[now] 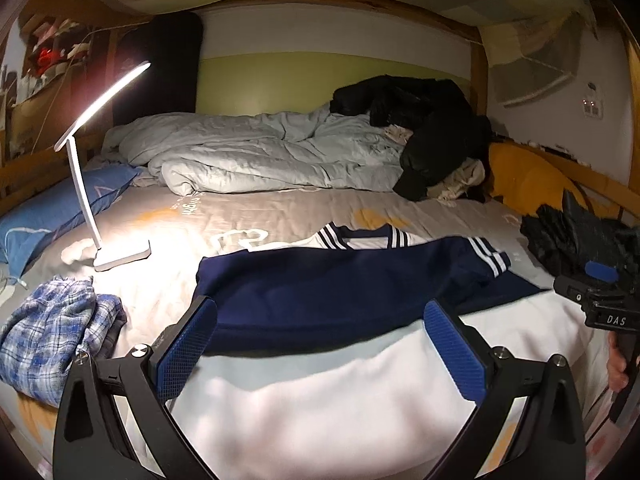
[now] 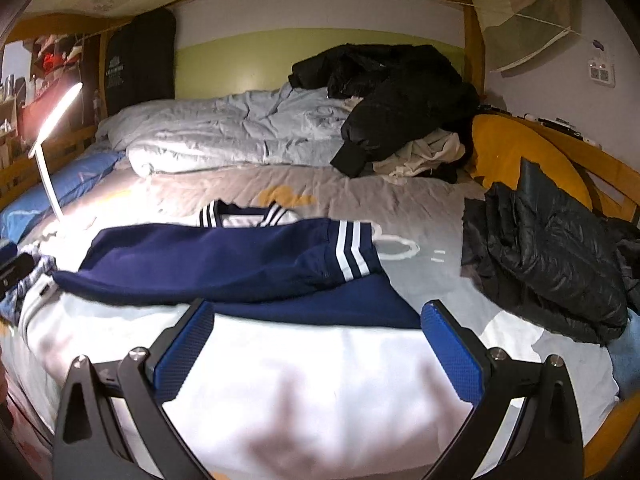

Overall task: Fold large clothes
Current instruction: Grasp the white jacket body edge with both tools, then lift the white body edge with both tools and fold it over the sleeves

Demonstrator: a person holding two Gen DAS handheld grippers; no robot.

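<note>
Left gripper [image 1: 320, 344]: jaws spread wide, nothing between the blue pads, hovering over the garment.
Right gripper [image 2: 318, 344]: jaws spread wide, empty, over the white part of the garment.
Garment [image 1: 328, 292]: navy and white top with white-striped cuffs, lying flat on the bed sheet [image 1: 280, 208], navy sleeve folded across the body.
Left view only: plaid shirt [image 1: 56, 328] crumpled at near left; whole lamp base [image 1: 124, 258]; right gripper's body at far right with a hand [image 1: 616, 364] on its handle.
Right view only: dark puffer jacket [image 2: 548, 264] spread at right, seen in full; wall sockets [image 2: 601, 73].
Both views: lit desk lamp [image 1: 104, 104], blue pillow [image 1: 60, 208], grey duvet [image 1: 260, 152], black coat [image 1: 424, 120].
Writing: "DAS" on the right gripper's body in left view; sheet print beside the lamp unreadable; poster text in right view too small.
</note>
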